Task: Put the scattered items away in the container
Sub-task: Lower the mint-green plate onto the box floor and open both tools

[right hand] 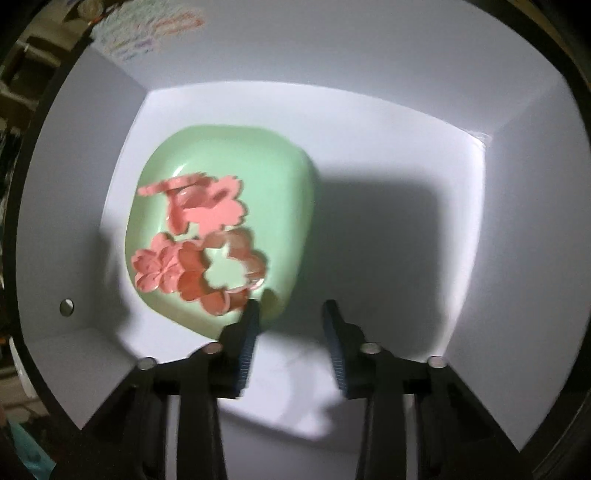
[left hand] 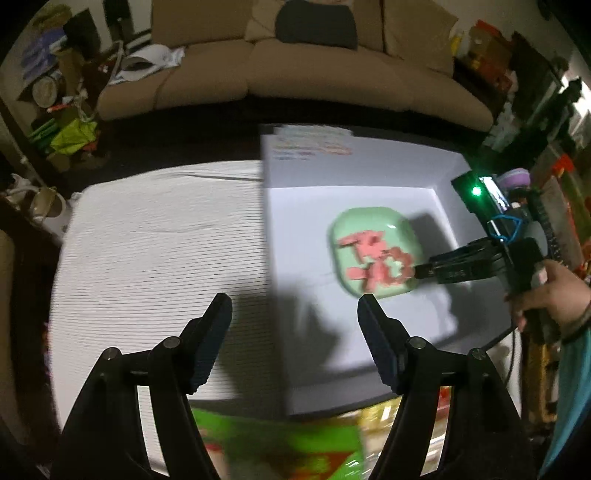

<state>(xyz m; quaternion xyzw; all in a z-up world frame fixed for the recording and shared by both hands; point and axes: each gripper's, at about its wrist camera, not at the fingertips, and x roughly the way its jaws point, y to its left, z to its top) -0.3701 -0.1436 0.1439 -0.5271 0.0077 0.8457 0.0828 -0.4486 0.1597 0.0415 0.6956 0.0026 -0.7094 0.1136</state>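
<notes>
**Both grippers empty, flower cutters lying in the green dish inside the white box**

Nearest to you, your left gripper (left hand: 295, 314) points steeply down with its black fingers spread wide and nothing between them. It hangs over the edge where the white ribbed cloth (left hand: 159, 251) on the counter meets the left wall of the white cardboard box (left hand: 354, 162). A blurred green and red packet (left hand: 280, 446) lies directly beneath it, at the near edge of the cloth.

Your right gripper (right hand: 291, 314) points straight down into the box. Its jaws are part-open and released, gripping nothing; the left finger's tip stands just at the near rim of the pale green rounded-square dish (right hand: 258, 158), and whether it touches the rim is not clear. In the left wrist view your right hand (left hand: 550, 295) wraps the black handle at the box's right side, with a teal sleeve behind the wrist and a green light glowing on the unit above.

The dish sits on the box floor, towards its left wall. Inside it lie the pink flower-shaped cutters (right hand: 199, 251), several overlapping, one an open outline ring (right hand: 236, 262).

Beyond the box stands a tan sofa (left hand: 295, 70) carrying a dark cushion (left hand: 316, 24), flanked by cluttered shelves on either side.
</notes>
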